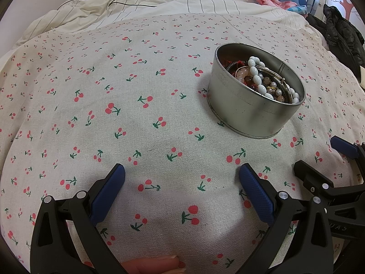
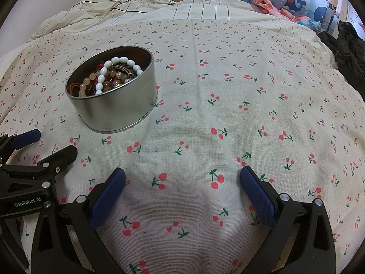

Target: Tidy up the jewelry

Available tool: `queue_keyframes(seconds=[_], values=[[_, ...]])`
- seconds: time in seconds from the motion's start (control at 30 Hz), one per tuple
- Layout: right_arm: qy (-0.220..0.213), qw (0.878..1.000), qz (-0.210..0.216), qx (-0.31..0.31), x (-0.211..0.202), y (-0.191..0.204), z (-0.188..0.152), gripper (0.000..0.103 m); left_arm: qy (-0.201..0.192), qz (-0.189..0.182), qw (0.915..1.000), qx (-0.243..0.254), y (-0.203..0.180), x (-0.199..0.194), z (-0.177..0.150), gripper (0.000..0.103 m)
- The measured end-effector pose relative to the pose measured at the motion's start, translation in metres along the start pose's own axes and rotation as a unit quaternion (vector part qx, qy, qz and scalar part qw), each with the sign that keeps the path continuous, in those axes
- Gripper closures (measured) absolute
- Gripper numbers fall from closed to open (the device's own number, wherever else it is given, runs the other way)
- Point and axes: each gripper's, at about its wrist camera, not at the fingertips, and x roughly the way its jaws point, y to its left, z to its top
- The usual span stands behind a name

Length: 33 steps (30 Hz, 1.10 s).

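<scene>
The round metal tin [image 1: 255, 105] sits on the cherry-print cloth [image 1: 136, 114], heaped with bead bracelets [image 1: 257, 77]. The left gripper [image 1: 182, 178] hovers near the tin's left side, the right gripper [image 2: 182, 180] near its right — both spread wide, holding nothing.

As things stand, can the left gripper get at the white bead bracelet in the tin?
Probably yes. The left gripper is open, the tin has no lid, and the white bead bracelet lies on top; only bare cherry-print cloth lies between.
</scene>
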Motion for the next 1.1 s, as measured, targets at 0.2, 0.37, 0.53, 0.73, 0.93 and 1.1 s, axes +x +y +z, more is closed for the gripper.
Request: queue_keyframes(seconds=[0.2, 0.37, 0.53, 0.73, 0.93, 1.1], values=[[0.0, 1.0, -0.001, 0.0, -0.0001, 0.0001, 0.0, 0.007, 0.0, 0.0, 1.0, 0.0, 0.0005, -0.0003, -0.0002, 0.007], [0.0, 1.0, -0.002, -0.001, -0.0002, -0.0003, 0.0002, 0.007, 0.0, 0.0, 1.0, 0.0, 0.0002, -0.0004, -0.0003, 0.007], [0.0, 1.0, -0.001, 0.0, 0.0, 0.0003, 0.0003, 0.007, 0.0, 0.0, 1.0, 0.0, 0.0, -0.0004, -0.0002, 0.007], [0.0, 1.0, -0.001, 0.0, 0.0006, -0.0001, 0.0005, 0.007, 0.0, -0.001, 1.0, -0.001, -0.0001, -0.0004, -0.0001, 0.007], [0.0, 1.0, -0.001, 0.0, 0.0006, 0.0006, 0.0004, 0.007, -0.002, -0.003, 1.0, -0.002, 0.0021, -0.0001, -0.0007, 0.007], [0.0, 1.0, -0.001, 0.0, 0.0006, 0.0007, 0.0003, 0.007, -0.002, -0.002, 1.0, -0.001, 0.0019, 0.0001, -0.0009, 0.007]])
